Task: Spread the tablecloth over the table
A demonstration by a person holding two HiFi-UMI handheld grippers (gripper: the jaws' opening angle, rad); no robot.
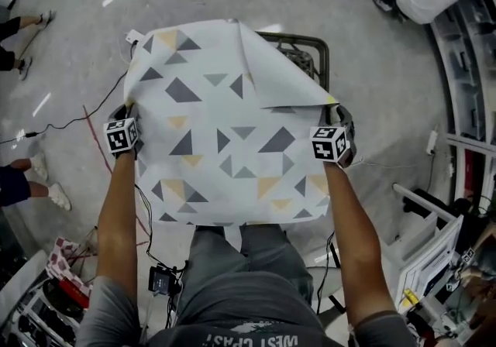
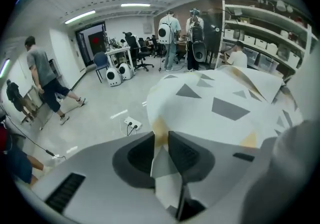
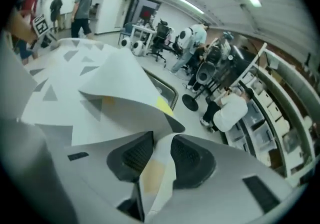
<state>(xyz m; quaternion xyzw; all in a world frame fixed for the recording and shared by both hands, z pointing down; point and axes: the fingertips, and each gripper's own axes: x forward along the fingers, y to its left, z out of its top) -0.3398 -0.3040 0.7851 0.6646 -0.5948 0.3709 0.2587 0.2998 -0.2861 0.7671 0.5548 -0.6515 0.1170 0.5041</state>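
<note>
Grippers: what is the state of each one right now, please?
Left gripper: closed on the tablecloth edge.
Right gripper: fingers slightly apart, tablecloth edge lying between them, apparently not clamped.

Head view steeply downward; tablecloth [image 1: 225, 136] common throughout

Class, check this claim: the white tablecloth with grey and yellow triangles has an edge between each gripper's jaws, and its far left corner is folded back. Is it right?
Not quite. The head view shows the tablecloth folded back at its far right corner, near the right gripper, not the left. The rest stands.
</note>
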